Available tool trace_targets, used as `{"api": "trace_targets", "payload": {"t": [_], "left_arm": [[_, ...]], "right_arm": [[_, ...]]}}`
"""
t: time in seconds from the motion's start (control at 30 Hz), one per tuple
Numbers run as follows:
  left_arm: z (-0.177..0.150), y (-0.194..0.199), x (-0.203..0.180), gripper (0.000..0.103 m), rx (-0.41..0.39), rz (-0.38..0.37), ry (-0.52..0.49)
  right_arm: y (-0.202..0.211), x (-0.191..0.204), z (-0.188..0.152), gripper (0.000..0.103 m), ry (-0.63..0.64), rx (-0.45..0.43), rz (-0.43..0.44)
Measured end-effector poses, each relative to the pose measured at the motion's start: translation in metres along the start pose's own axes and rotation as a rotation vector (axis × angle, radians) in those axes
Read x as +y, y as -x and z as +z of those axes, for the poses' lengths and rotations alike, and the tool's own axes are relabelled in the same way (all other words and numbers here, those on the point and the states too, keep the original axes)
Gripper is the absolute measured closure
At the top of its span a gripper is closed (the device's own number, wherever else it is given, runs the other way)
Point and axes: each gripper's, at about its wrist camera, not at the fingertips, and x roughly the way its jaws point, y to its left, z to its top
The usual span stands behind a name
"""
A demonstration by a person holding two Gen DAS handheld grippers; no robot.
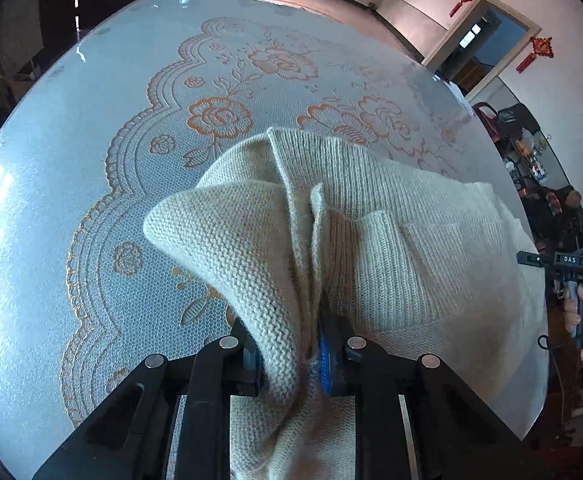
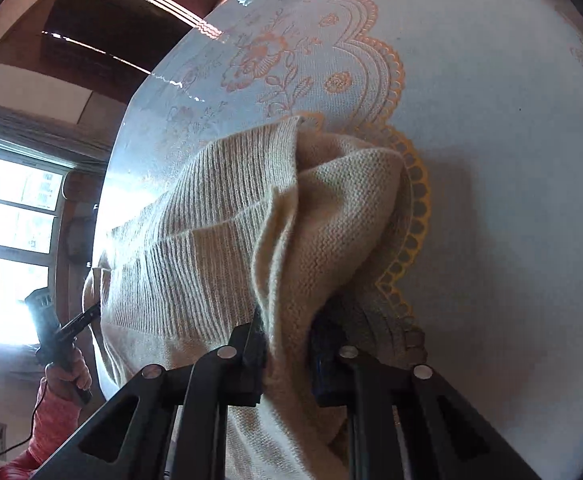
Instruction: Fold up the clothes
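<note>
While the cream sweater (image 1: 371,216) lies bunched on the round table (image 1: 51,160) w/ its lace cloth (image 1: 219,116), left gripper (image 1: 291,360) is clamped on a raised fold near the table edge, and right gripper (image 2: 287,364) pinches another fold the same way; both lift the knit off the surface.

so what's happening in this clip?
A person is folding a cream knit sweater on a table covered by a lace-pattern floral cloth. Both handheld grippers are clamped on bunched edges of the knit: the left gripper and the right gripper. The gripped parts are raised off the table while the rest lies on it. The fold is not finished.
</note>
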Motion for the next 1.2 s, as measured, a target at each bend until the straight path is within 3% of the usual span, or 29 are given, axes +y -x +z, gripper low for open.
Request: {"api": "trace_targets", "payload": {"t": [0.13,0.3,0.4,0.53,0.63,0.8,1.0,1.1,1.2], "left_arm": [[-0.016,0.048,0.005,0.083,-0.112,-0.036,0.051],[-0.059,0.12,0.013,0.083,-0.229,-0.003,0.061],[-0.089,0.149,0.031,0.083,-0.287,0.065,0.138],[-0.13,0.175,0.069,0.083,-0.343,0.232,0.285],[-0.164,0.191,0.11,0.083,-0.369,0.291,0.464],[-0.199,0.193,0.143,0.084,-0.391,0.335,0.638],[-0.197,0.153,0.131,0.083,-0.359,0.281,0.688],[-0.193,0.145,0.116,0.08,-0.349,0.295,0.662],[-0.193,0.142,0.11,0.079,-0.288,0.318,0.651]], "right_arm": [[0.006,0.033,0.013,0.088,0.042,-0.026,0.026],[-0.015,0.125,0.034,0.088,0.201,-0.01,0.05],[-0.042,0.186,0.045,0.088,0.303,0.02,0.065],[-0.085,0.271,0.059,0.088,0.425,0.063,0.087],[-0.137,0.344,0.072,0.088,0.497,0.097,0.1],[-0.213,0.428,0.068,0.088,0.568,0.141,0.085],[-0.287,0.491,0.058,0.088,0.671,0.169,0.006],[-0.301,0.497,0.06,0.083,0.666,0.129,-0.014],[-0.292,0.505,0.07,0.078,0.716,0.022,-0.043]]}}
